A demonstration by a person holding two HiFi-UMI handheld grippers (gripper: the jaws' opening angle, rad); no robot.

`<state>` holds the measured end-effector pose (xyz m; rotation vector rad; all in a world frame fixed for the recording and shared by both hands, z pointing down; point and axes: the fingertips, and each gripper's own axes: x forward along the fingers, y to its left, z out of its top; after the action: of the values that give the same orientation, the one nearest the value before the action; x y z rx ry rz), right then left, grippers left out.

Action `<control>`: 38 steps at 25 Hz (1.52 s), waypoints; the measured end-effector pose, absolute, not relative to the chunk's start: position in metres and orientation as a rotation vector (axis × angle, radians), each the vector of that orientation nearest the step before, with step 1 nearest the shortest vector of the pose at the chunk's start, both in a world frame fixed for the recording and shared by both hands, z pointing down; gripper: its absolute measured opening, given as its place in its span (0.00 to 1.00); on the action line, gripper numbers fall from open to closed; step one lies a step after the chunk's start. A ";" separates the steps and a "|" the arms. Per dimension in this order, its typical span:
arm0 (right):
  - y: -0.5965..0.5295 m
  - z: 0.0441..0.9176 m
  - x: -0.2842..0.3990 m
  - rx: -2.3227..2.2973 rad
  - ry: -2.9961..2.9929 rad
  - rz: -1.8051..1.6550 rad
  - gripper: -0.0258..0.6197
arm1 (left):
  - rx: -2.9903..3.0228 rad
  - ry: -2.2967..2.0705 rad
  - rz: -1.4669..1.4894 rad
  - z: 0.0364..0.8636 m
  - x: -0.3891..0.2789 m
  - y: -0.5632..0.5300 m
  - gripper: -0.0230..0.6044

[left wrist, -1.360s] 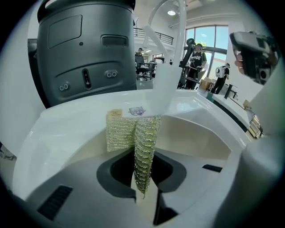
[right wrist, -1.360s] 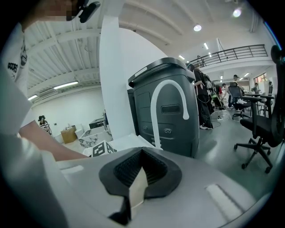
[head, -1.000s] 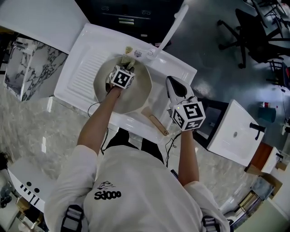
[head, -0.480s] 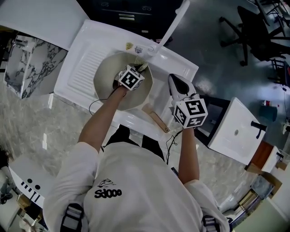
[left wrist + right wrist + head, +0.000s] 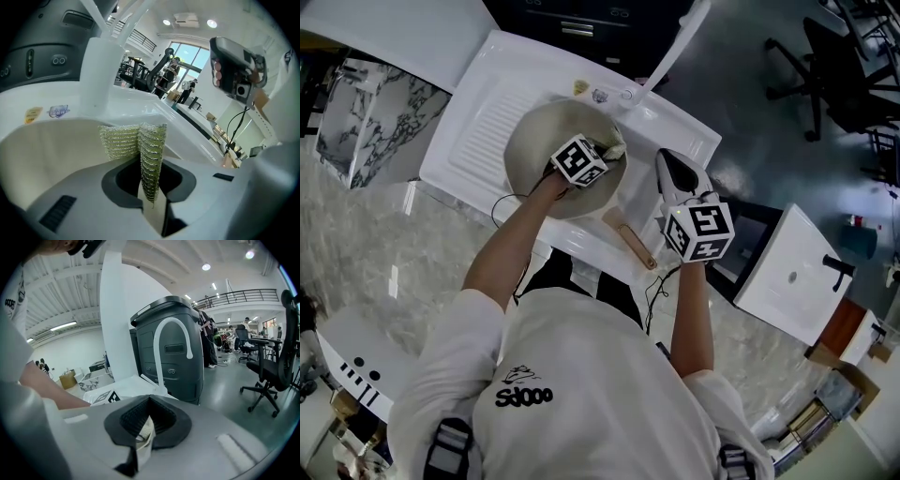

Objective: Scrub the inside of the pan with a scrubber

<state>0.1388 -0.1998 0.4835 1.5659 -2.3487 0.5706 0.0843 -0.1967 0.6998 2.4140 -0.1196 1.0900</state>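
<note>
A beige pan (image 5: 539, 155) sits in the white sink (image 5: 661, 127), its wooden handle (image 5: 630, 246) pointing toward me. My left gripper (image 5: 598, 155) is inside the pan near its right rim, shut on a yellow-green mesh scrubber (image 5: 613, 147). In the left gripper view the scrubber (image 5: 151, 154) stands folded between the jaws against the pan's pale inner wall (image 5: 51, 154). My right gripper (image 5: 667, 164) hovers over the sink's right side, beside the pan and apart from it. Seen from its own camera, the right gripper (image 5: 143, 427) has its jaws together with nothing identifiable between them.
A white faucet (image 5: 673, 47) arches over the sink's far edge. The ribbed drainboard (image 5: 483, 117) lies left of the pan. A marble-patterned block (image 5: 370, 112) stands at far left, a white box (image 5: 792, 272) at right, and an office chair (image 5: 834, 66) behind.
My left gripper has swept the scrubber from the pan's far left side across to its right rim. The right gripper has stayed about where it was.
</note>
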 end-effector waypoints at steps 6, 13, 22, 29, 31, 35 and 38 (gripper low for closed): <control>-0.196 0.481 0.135 1.565 -2.350 0.569 0.05 | 2.397 0.067 1.093 0.694 0.084 -0.167 0.14; -0.191 0.481 0.126 1.539 -2.363 0.567 0.05 | 2.346 0.284 1.145 0.687 0.072 -0.135 0.13; -0.192 0.482 0.111 1.500 -2.385 0.574 0.05 | 2.183 0.605 1.201 0.674 0.039 -0.090 0.13; -0.196 0.477 0.102 1.480 -2.407 0.561 0.05 | 2.052 0.743 1.265 0.666 0.016 -0.079 0.13; -0.195 0.477 0.101 1.478 -2.408 0.562 0.05 | 2.008 0.779 1.302 0.664 0.005 -0.075 0.13; -0.195 0.480 0.098 1.468 -2.408 0.566 0.05 | 1.930 0.814 1.344 0.664 -0.016 -0.070 0.13; -0.195 0.483 0.095 1.458 -2.409 0.571 0.05 | 1.873 0.811 1.361 0.662 -0.031 -0.069 0.13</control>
<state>0.0948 -0.1949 0.4826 1.4577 -2.4093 0.5712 -0.0308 -0.0688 0.6622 1.8727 0.8110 1.3612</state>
